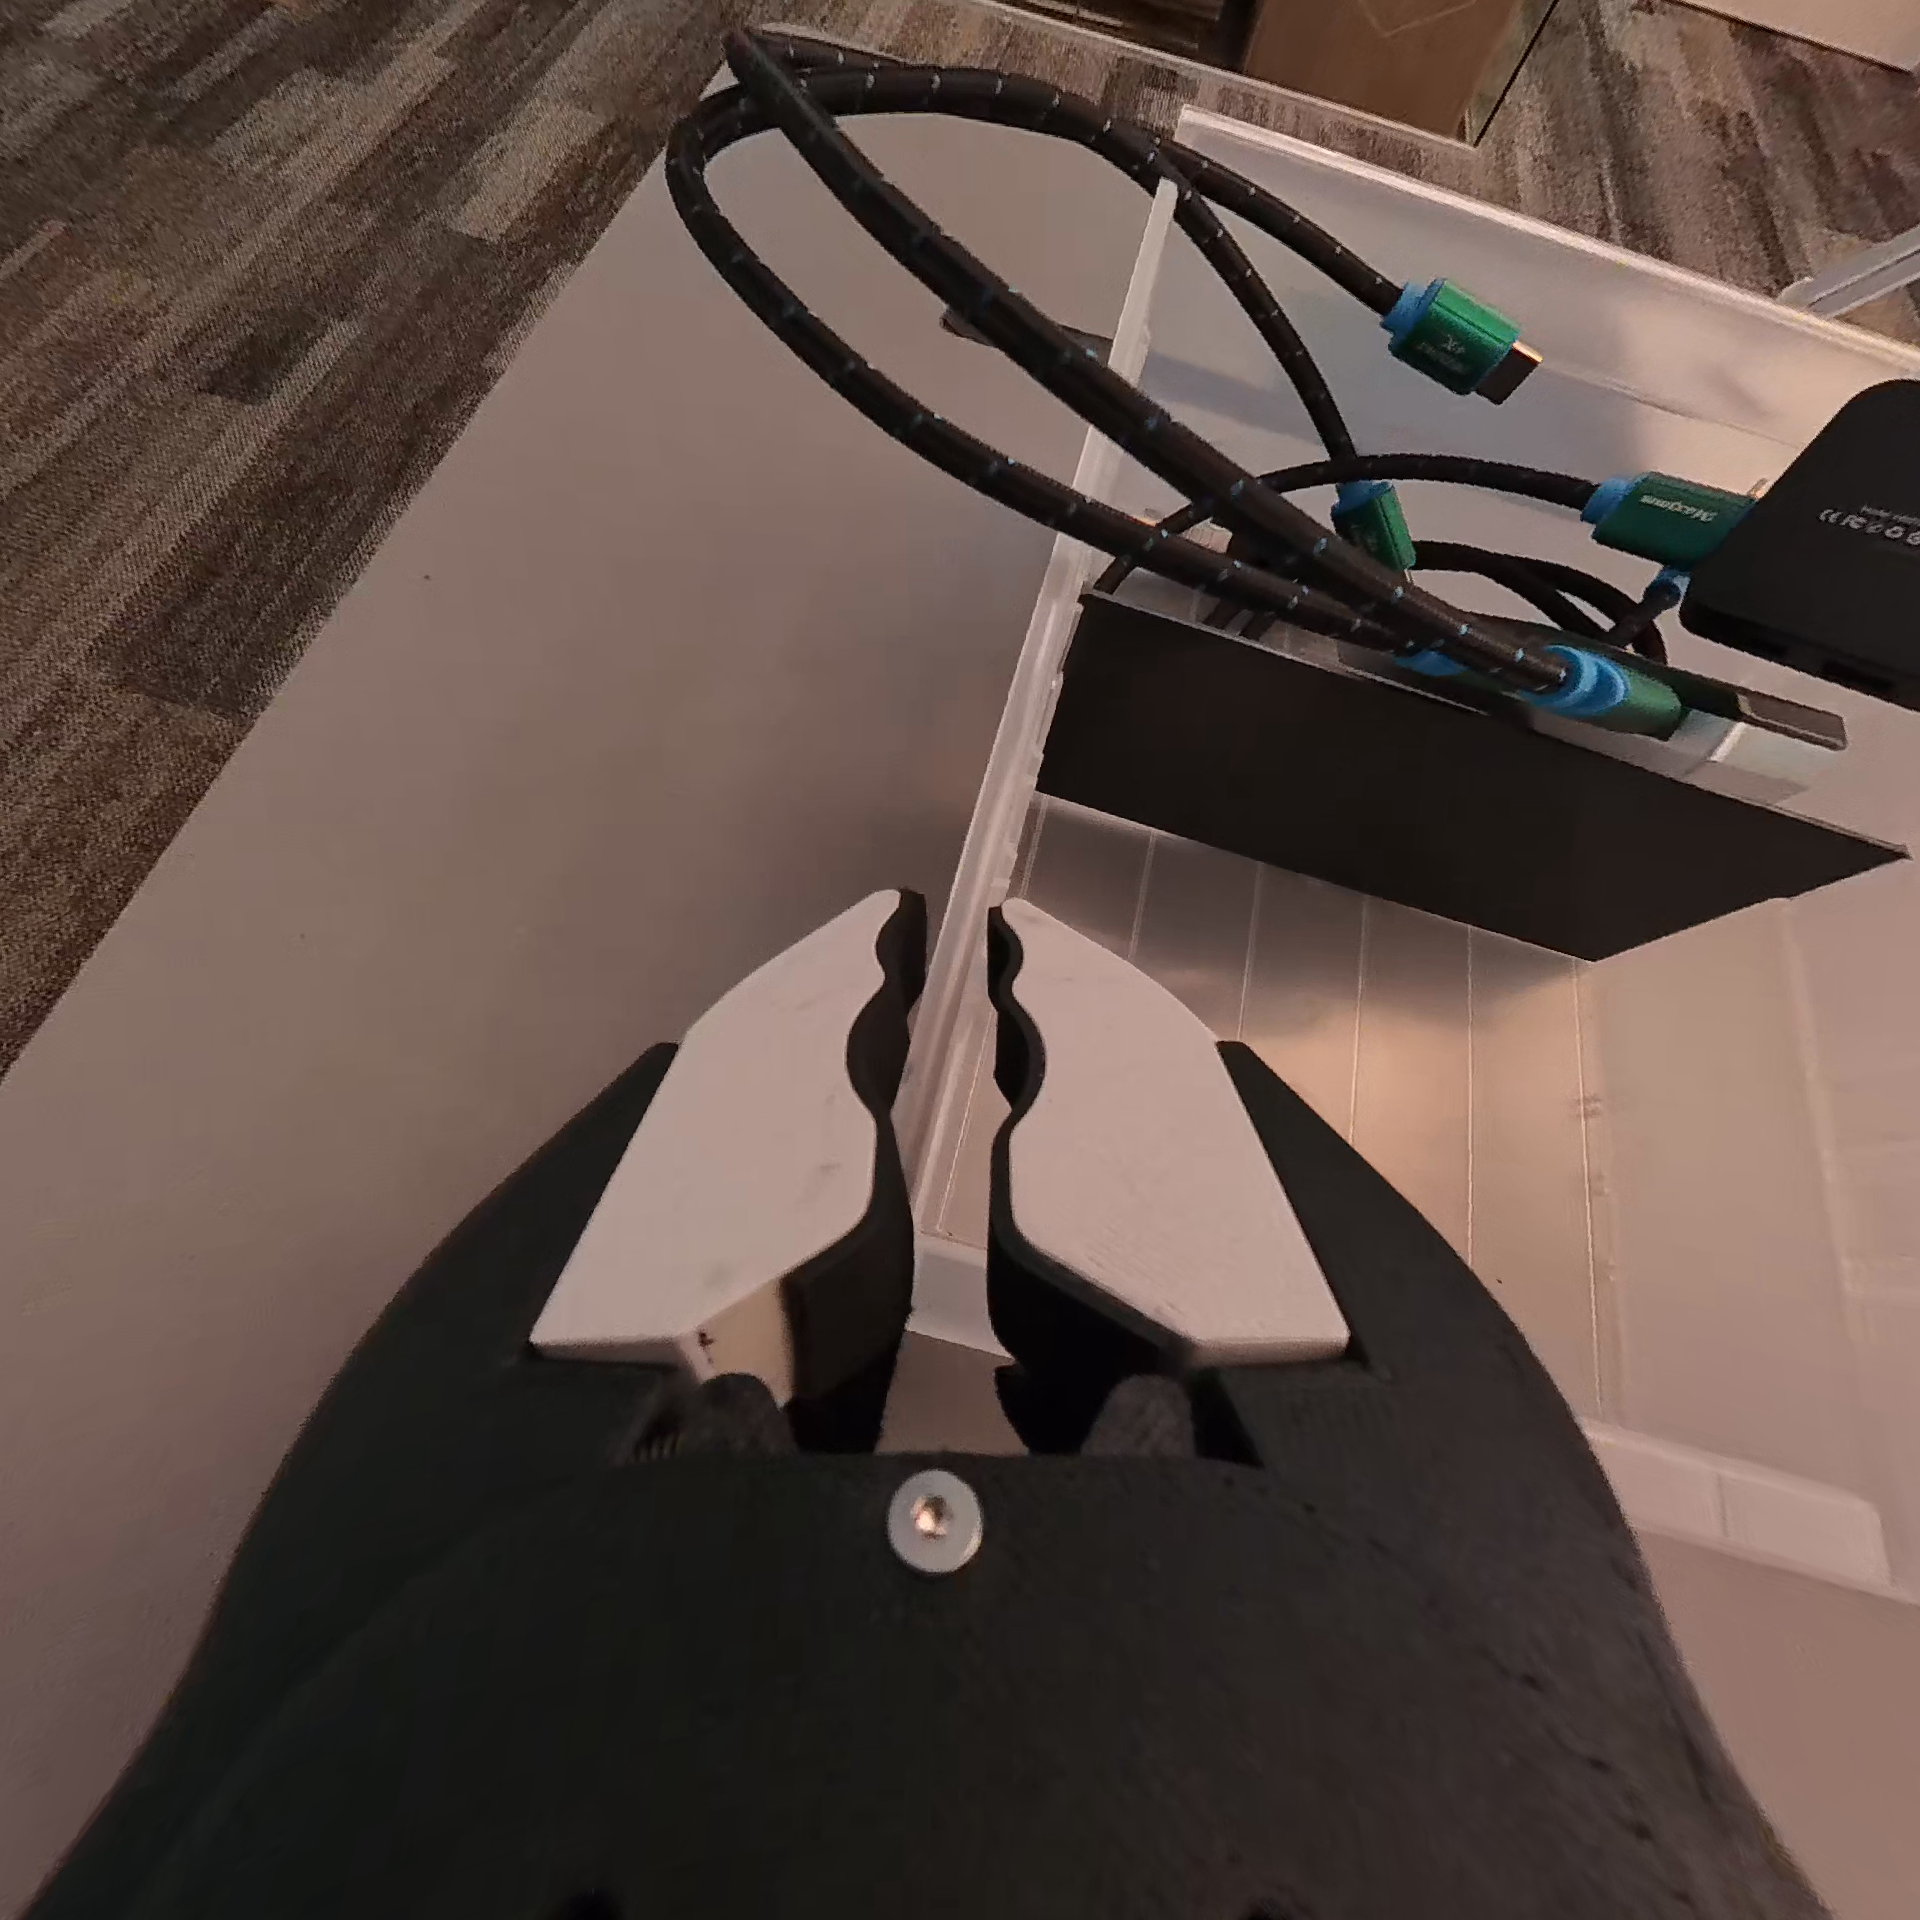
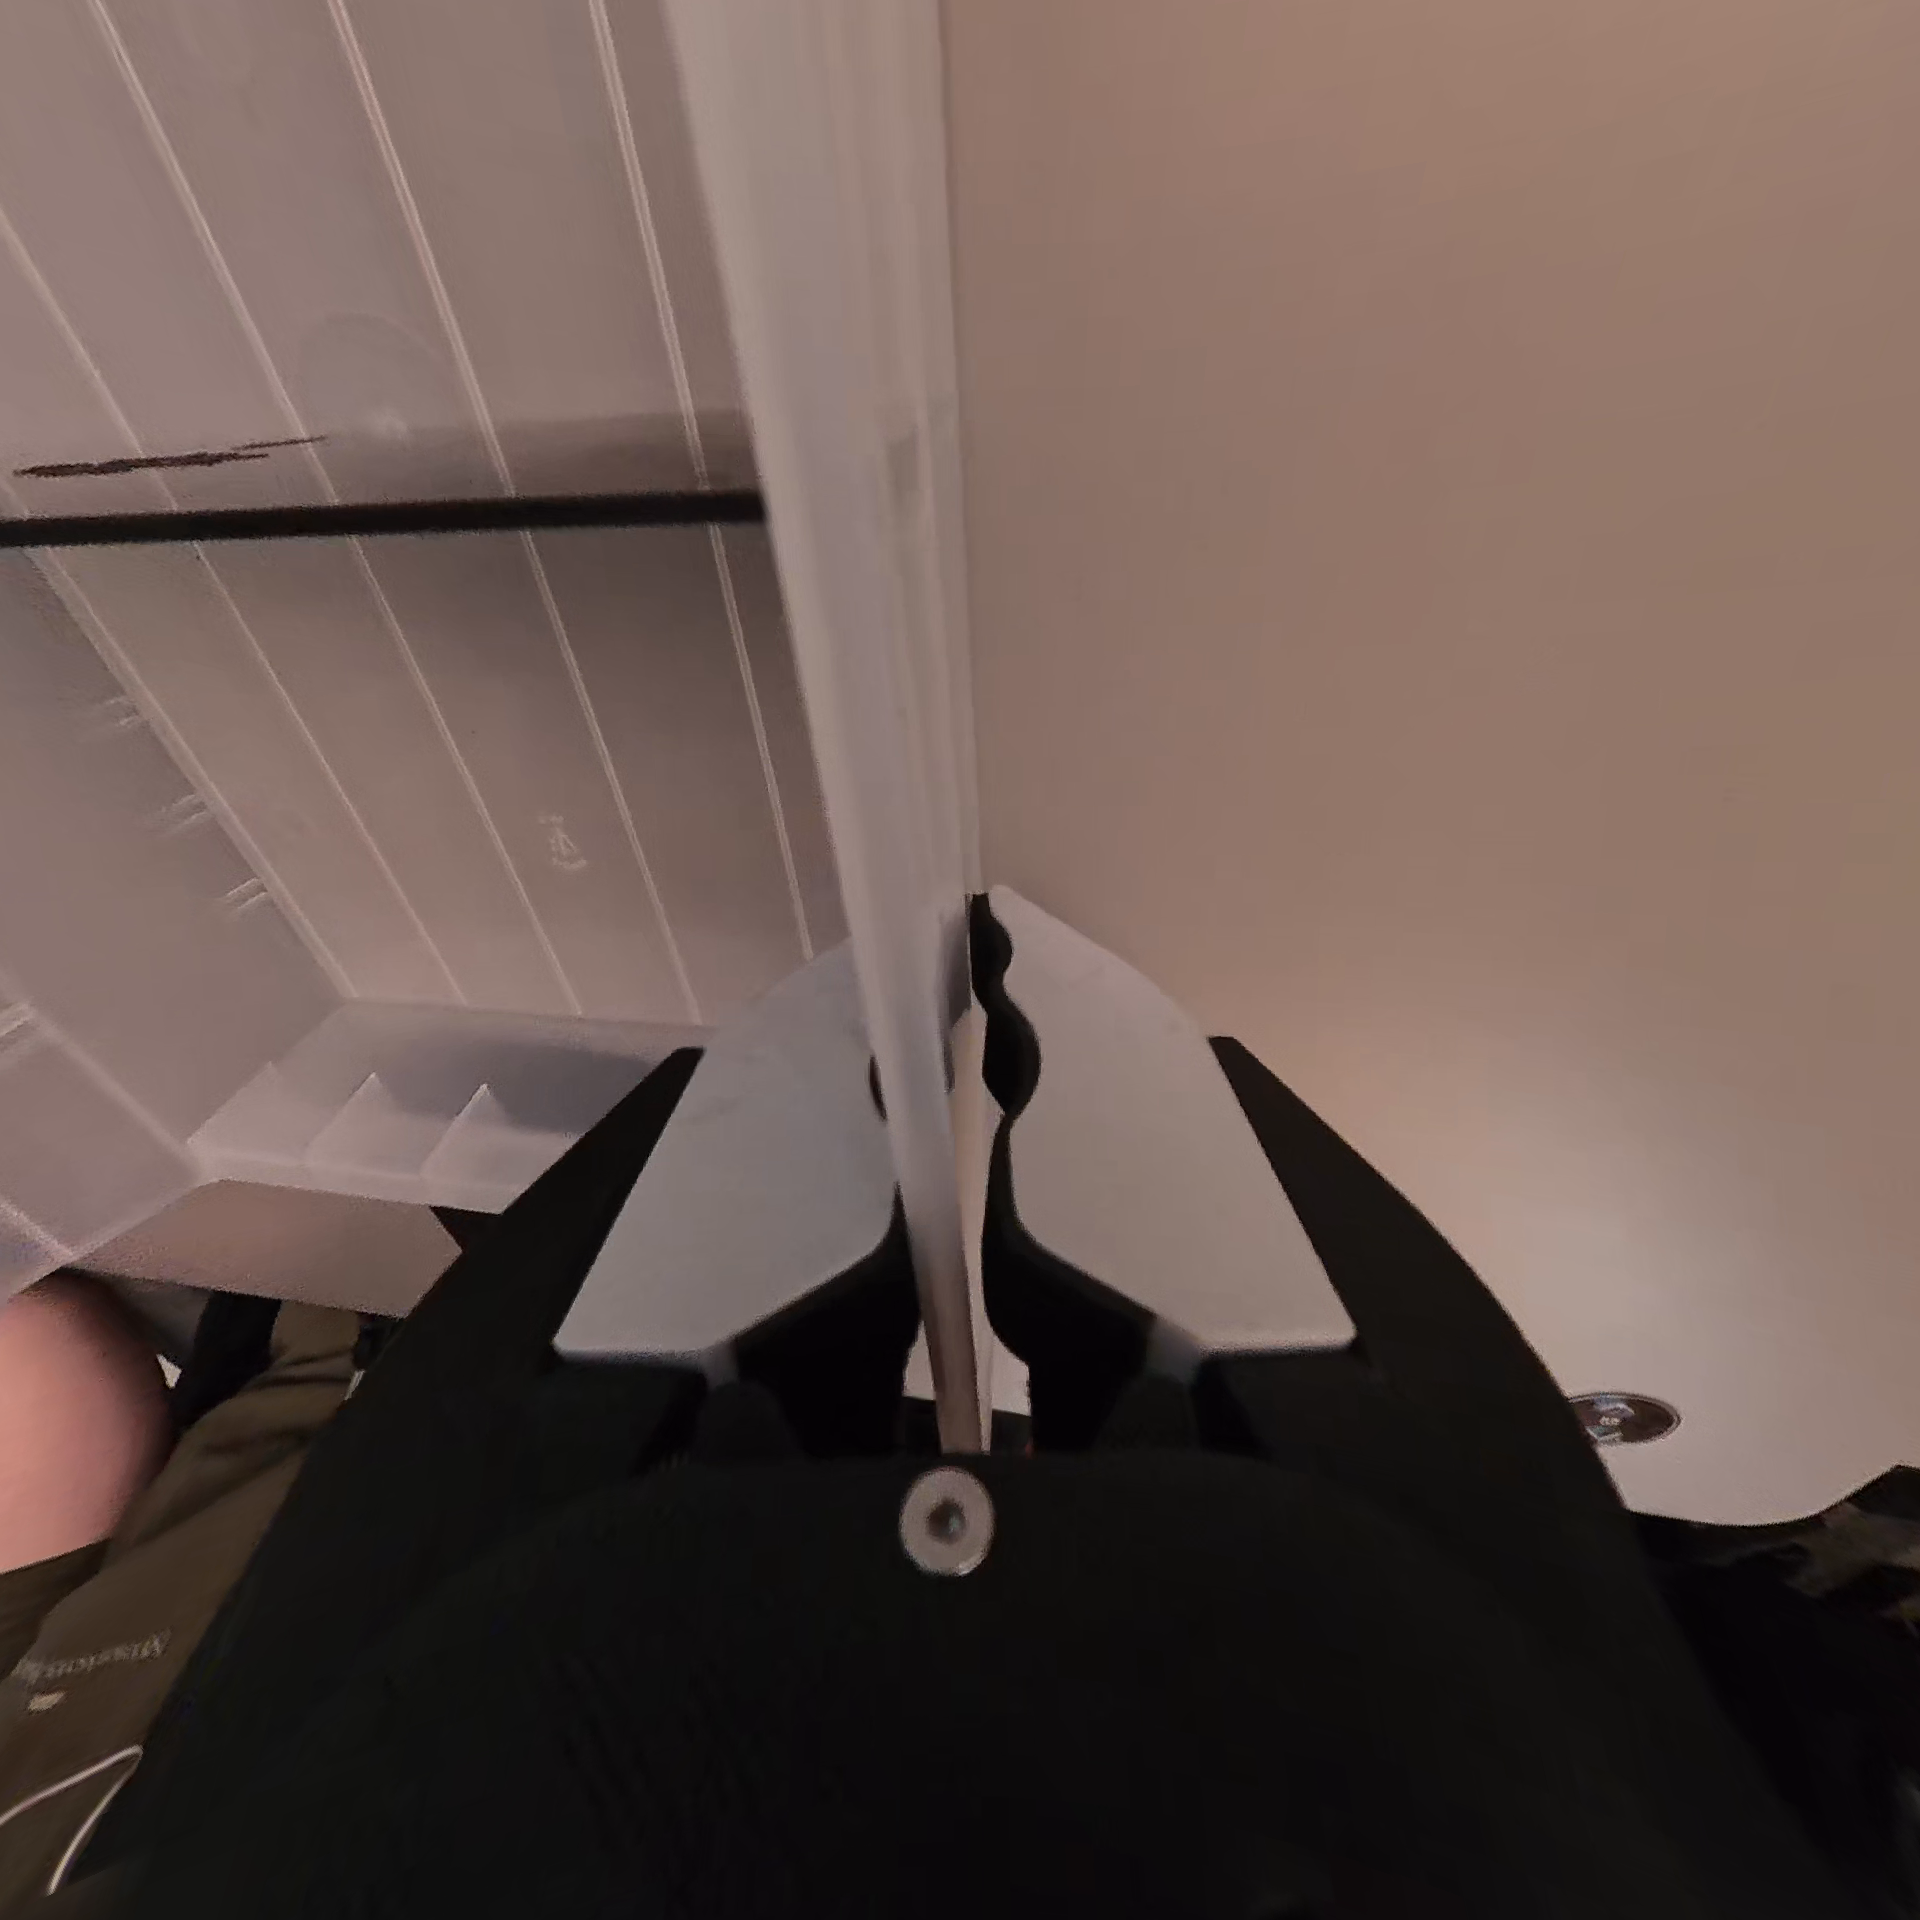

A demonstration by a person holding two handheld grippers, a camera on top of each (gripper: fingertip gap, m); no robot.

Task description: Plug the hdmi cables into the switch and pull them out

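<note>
Several black braided HDMI cables [image 1: 935, 249] loop over the left wall of a clear plastic bin [image 1: 1101, 436]. Their green and blue plugs lie inside it: one [image 1: 1455, 338] hangs free, and one [image 1: 1662, 514] points at the black switch [image 1: 1829, 530], touching or in its edge. Another plug [image 1: 1621, 696] rests on a black box [image 1: 1403, 810]. My left gripper [image 1: 954, 914] straddles the bin's left wall, closed on it. My right gripper [image 2: 935, 935] is shut on the bin's right wall [image 2: 883, 520]. No cable or switch shows in the right wrist view.
The bin stands on a white table [image 1: 468, 831], also in the right wrist view [image 2: 1455, 520]. Carpet floor [image 1: 208, 312] lies beyond the table's left edge. A cardboard box [image 1: 1382, 42] stands far off. A person's hand [image 2: 62, 1403] and olive sleeve show at lower left.
</note>
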